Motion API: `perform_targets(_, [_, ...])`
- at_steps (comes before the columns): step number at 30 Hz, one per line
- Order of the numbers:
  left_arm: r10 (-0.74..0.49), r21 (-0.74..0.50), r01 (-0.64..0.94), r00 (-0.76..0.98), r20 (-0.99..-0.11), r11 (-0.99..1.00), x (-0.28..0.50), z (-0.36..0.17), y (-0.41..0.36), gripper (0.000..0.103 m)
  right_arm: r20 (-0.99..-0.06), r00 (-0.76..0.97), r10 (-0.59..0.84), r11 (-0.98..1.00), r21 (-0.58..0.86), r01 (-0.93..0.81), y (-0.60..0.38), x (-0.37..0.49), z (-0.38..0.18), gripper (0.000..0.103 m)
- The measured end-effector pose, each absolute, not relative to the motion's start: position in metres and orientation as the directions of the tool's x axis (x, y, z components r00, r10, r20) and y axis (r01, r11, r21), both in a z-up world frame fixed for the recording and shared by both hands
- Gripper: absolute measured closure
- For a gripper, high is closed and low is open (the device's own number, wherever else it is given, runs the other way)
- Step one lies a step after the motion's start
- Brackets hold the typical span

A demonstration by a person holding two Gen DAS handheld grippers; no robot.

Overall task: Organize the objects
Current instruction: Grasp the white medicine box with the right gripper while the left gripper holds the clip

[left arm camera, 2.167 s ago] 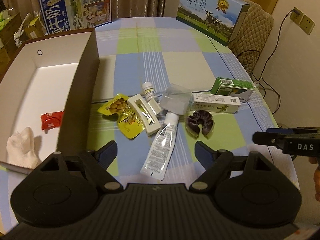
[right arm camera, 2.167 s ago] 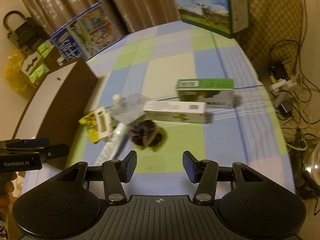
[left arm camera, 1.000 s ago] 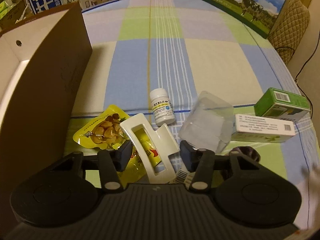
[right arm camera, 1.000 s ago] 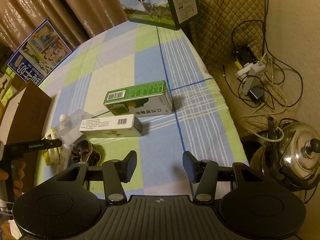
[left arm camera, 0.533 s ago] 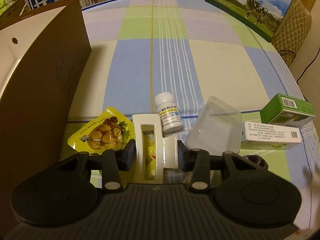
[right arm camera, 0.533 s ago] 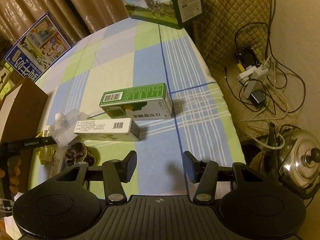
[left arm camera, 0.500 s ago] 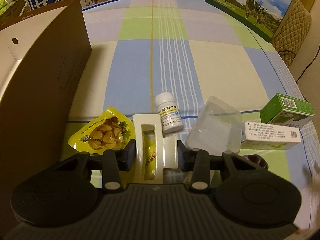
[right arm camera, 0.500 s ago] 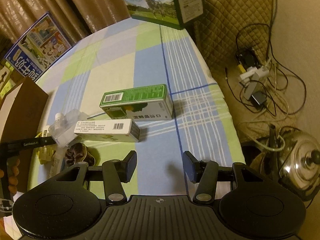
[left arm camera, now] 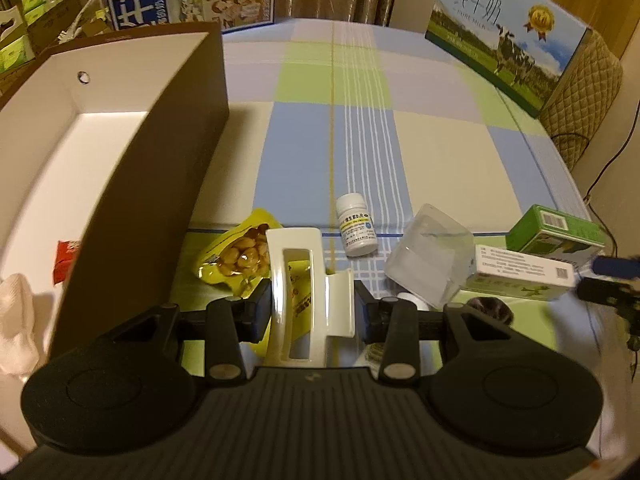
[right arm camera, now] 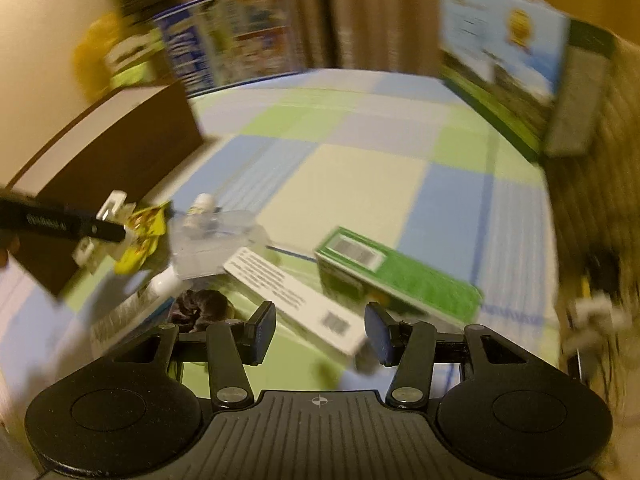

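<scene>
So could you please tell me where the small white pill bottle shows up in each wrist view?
Left wrist: pill bottle just above centre, lying beyond the white clip, left of the clear box.
Right wrist: left of centre, blurred, behind the same clear box.
Shared landmark: the clear box beside it.

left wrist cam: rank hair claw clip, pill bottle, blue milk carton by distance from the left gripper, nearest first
1. Hair claw clip: clamped in the left gripper.
2. Pill bottle: just beyond, slightly right.
3. Blue milk carton: table's far right edge.
</scene>
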State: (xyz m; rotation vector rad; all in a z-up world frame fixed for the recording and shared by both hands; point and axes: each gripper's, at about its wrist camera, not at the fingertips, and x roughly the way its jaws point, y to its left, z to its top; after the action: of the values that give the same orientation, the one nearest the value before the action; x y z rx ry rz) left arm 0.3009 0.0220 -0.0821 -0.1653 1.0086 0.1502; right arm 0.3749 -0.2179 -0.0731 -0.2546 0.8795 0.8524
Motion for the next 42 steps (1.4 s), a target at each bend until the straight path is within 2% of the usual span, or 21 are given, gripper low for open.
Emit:
perform_targets(5, [0.049,-0.085,-0.223,0.534,-0.844,0.971,0.285,-0.074,0.024,0.067,-0.784,0.314,0.535,0.538,0.030,-0.842,-0.202,0.379,-0.087,0.056])
perform_targets(10, [0.051,-0.092,-0.240,0.529,-0.847,0.966,0.273,-0.071,0.024,0.067,-0.812,0.279,0.512,0.467,-0.009,-0.884,-0.192,0.379,-0.103,0.056])
perform_targets(12, [0.050,-0.094,-0.243,0.527,-0.848,0.965,0.269,-0.070,0.024,0.067,-0.824,0.269,0.498,0.445,-0.023,-0.895,-0.189,0.376,-0.107,0.069])
perform_targets(17, [0.049,-0.096,-0.244,0.527,-0.848,0.965,0.264,-0.068,0.020,0.067,-0.845,0.227,0.484,0.425,0.000,-0.905,-0.186,0.365,-0.106,0.080])
perform_targets(28, [0.034,-0.107,-0.240,0.517,-0.855,0.965,0.254,-0.070,0.012,0.067,-0.890,0.172,0.423,0.597,0.131,-0.791,-0.207,0.321,-0.093,0.080])
perform_targets(42, [0.042,-0.108,-0.259,0.513,-0.857,0.960,0.230,-0.066,0.002,0.067,-0.900,0.208,0.383,0.651,0.103,-0.752,-0.182,0.325,-0.104,0.079])
